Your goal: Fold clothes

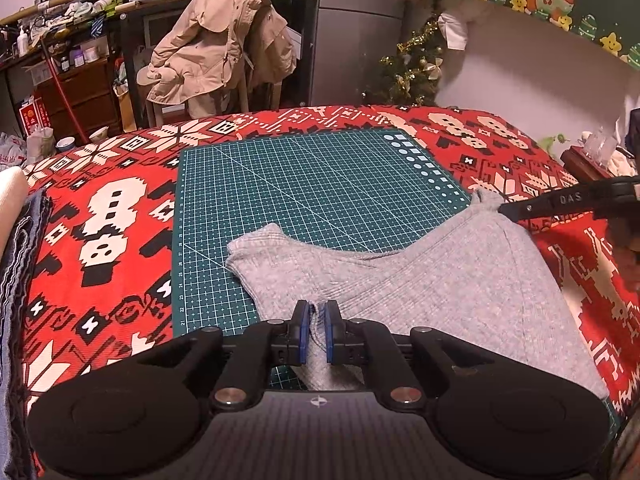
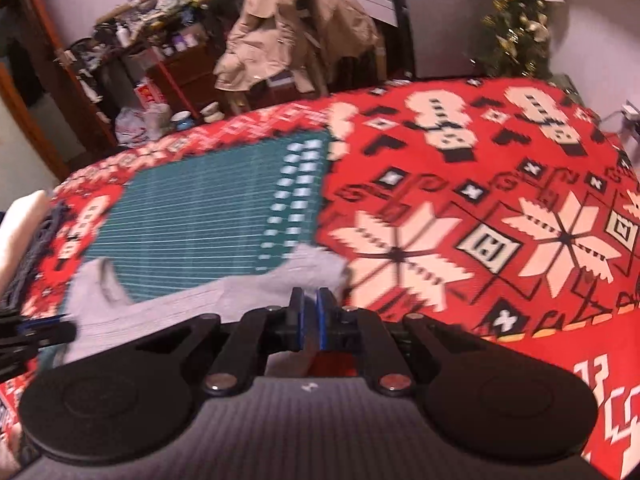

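Observation:
A grey knit garment [image 1: 436,280] lies across the near right part of a green cutting mat [image 1: 312,184]. My left gripper [image 1: 317,314] is shut on a fold of the grey cloth at its near edge. One corner of the garment is pulled taut to the right, where the black tip of my right gripper [image 1: 505,208] pinches it. In the blurred right wrist view, my right gripper [image 2: 310,300] is shut on the grey garment [image 2: 240,292], which stretches leftwards over the mat [image 2: 192,224].
The mat lies on a red patterned blanket [image 1: 104,216] that covers the whole surface. Folded denim [image 1: 20,264] sits at the left edge. Behind stand a chair with a beige coat [image 1: 216,44], cluttered shelves [image 1: 68,8] and a small Christmas tree [image 1: 416,64].

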`<action>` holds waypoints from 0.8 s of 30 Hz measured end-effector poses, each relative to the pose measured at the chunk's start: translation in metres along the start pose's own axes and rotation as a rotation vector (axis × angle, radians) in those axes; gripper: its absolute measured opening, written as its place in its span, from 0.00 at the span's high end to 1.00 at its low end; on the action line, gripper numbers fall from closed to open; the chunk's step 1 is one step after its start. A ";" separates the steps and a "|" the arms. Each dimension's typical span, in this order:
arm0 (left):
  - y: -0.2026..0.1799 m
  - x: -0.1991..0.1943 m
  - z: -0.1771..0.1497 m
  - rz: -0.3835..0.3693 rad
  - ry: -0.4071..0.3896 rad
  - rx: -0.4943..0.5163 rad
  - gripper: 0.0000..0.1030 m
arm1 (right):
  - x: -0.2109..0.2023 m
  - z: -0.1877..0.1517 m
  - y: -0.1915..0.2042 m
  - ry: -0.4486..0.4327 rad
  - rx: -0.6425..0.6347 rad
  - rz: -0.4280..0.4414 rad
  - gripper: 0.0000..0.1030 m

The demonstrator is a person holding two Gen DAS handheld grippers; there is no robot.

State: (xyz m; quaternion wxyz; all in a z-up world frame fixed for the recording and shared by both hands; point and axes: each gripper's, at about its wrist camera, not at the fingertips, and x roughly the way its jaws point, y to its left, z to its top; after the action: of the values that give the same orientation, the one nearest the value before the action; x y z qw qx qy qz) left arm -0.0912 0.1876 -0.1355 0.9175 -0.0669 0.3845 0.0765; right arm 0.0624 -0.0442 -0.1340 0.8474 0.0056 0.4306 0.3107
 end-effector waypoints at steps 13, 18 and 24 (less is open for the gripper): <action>0.032 -0.019 0.007 -0.040 -0.041 -0.172 0.69 | -0.004 -0.001 -0.015 -0.037 0.060 0.005 0.92; 0.066 0.006 0.013 -0.102 0.033 -0.342 0.70 | -0.005 -0.001 -0.018 -0.025 0.101 0.031 0.79; 0.072 0.022 0.013 -0.154 0.049 -0.429 0.87 | 0.004 0.002 -0.016 -0.006 0.099 0.048 0.82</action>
State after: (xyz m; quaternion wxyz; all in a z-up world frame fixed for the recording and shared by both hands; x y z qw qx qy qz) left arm -0.0812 0.2627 -0.1467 0.8757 -0.2914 0.3755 0.0845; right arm 0.0738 -0.0546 -0.1403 0.8397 0.0588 0.4425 0.3092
